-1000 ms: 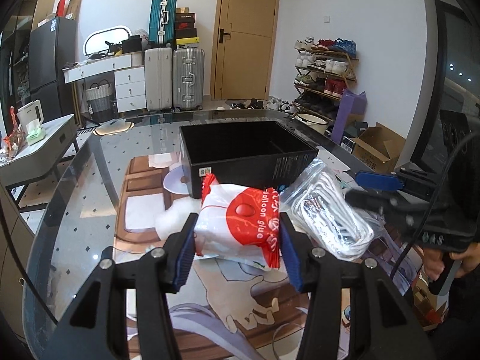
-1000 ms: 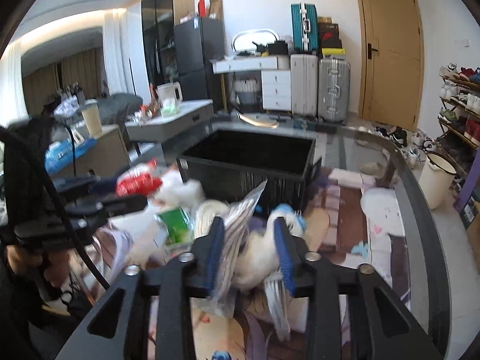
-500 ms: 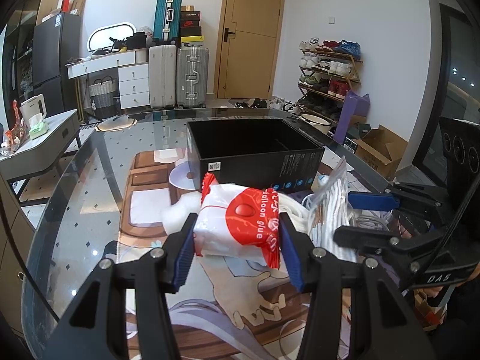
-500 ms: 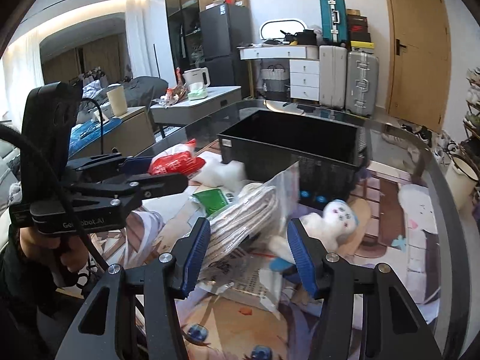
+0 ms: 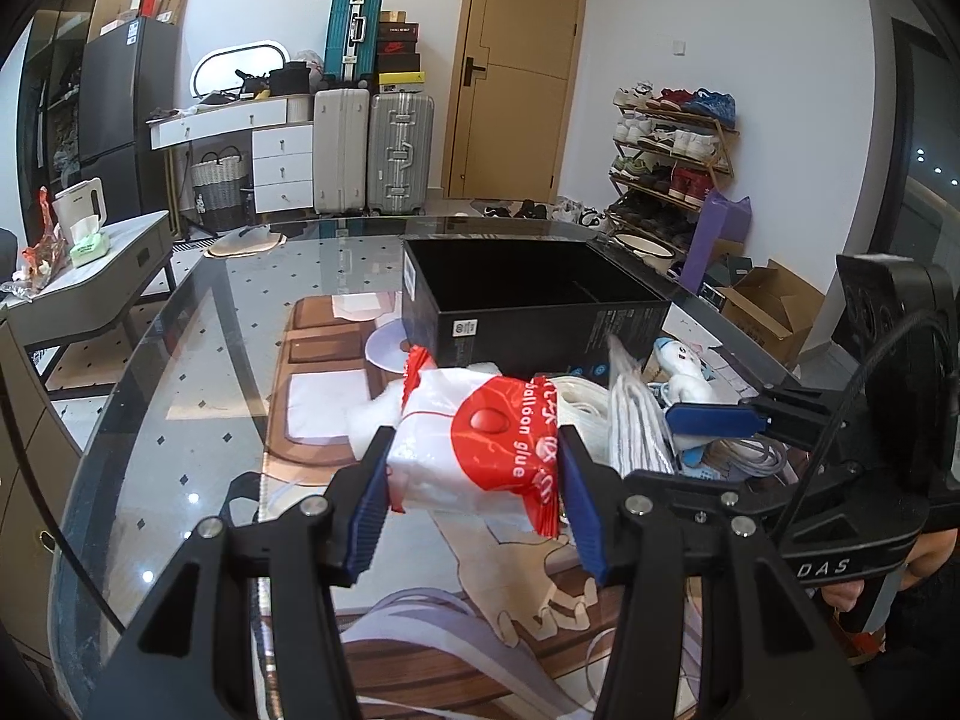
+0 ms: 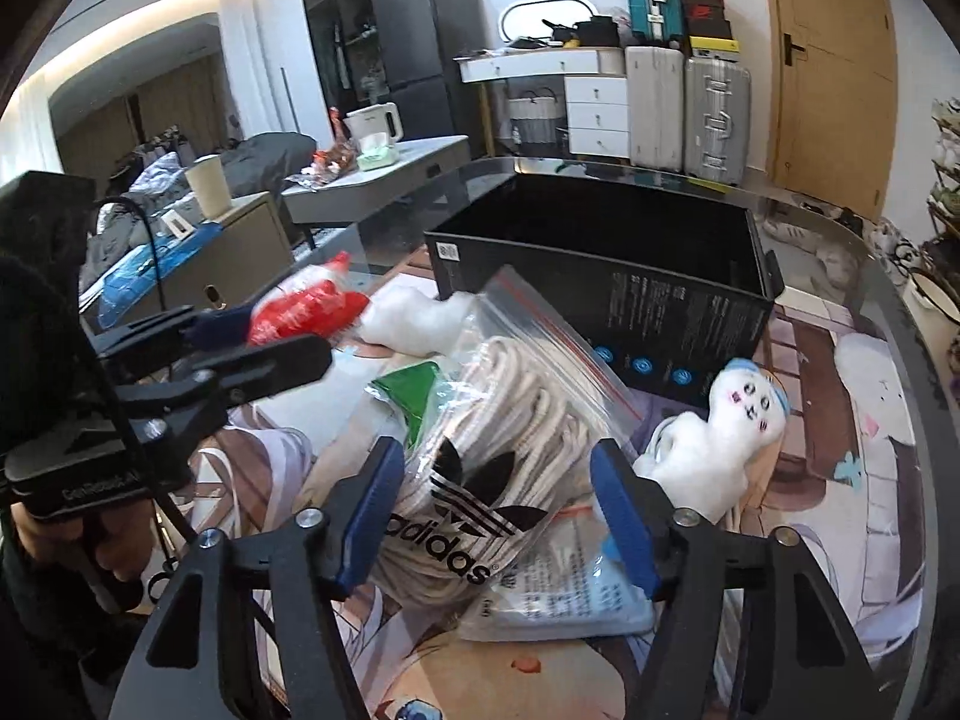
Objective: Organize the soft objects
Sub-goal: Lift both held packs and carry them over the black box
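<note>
Right wrist view: right gripper is opening astride the clear zip bag of cream rope on the bench, which may slump sideways; left gripper clamps a red-and-white glue packet.

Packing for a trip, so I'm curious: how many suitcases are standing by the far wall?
3. A teal hard-shell suitcase stands on top of a white upright suitcase, and a silver ribbed suitcase stands beside the white one, left of the door. Others may be hidden behind them.
</note>
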Available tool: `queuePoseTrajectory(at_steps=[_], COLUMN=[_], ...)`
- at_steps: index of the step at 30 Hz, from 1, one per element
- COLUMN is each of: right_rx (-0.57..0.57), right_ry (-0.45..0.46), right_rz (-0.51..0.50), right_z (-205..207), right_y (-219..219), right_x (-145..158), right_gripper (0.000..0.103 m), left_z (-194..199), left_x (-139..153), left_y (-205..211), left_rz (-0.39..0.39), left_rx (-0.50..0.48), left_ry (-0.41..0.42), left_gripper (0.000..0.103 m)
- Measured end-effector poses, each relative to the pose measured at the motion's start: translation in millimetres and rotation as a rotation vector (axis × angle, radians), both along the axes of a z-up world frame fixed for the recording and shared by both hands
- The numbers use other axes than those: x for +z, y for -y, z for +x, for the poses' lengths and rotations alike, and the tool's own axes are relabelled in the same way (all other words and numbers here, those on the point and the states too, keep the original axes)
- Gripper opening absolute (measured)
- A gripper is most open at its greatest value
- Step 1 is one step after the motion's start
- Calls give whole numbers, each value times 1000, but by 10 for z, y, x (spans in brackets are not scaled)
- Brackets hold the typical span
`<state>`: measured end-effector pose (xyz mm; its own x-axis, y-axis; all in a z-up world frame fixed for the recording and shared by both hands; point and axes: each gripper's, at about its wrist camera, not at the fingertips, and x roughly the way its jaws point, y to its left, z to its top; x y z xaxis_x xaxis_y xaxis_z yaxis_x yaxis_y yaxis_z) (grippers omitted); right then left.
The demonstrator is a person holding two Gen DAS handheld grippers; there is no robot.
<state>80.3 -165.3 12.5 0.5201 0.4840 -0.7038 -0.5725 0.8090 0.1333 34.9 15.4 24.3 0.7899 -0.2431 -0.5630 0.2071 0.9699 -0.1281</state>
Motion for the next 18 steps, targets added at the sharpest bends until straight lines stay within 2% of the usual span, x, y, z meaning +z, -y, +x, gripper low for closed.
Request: queuePoseTrajectory(at_steps=[4, 8, 9, 10, 13, 18], right_rx=[7, 34, 43, 48, 80, 82], right_ry=[-18, -26, -10, 1, 15, 57], right_rz=[-15, -39, -49, -57, -62, -1], right_z=[7, 5, -12, -28, -78, -158], right_y=[-57, -184, -224, -246, -296, -206], right_x=[-58, -175, -193, -201, -200, -65], right_gripper=[72, 72, 69, 60, 43, 39], left_z=[-9, -10, -9, -14, -25, -47], left_x=[-1, 8, 11, 15, 27, 71], left_y=[-26, -68, -82, -91, -109, -134], left_rz=[-3, -6, -10, -14, -20, -28], left_rx=[7, 18, 19, 21, 27, 24], left_ry=[0, 4, 3, 4, 10, 30], left_gripper=[51, 51, 51, 51, 51, 51])
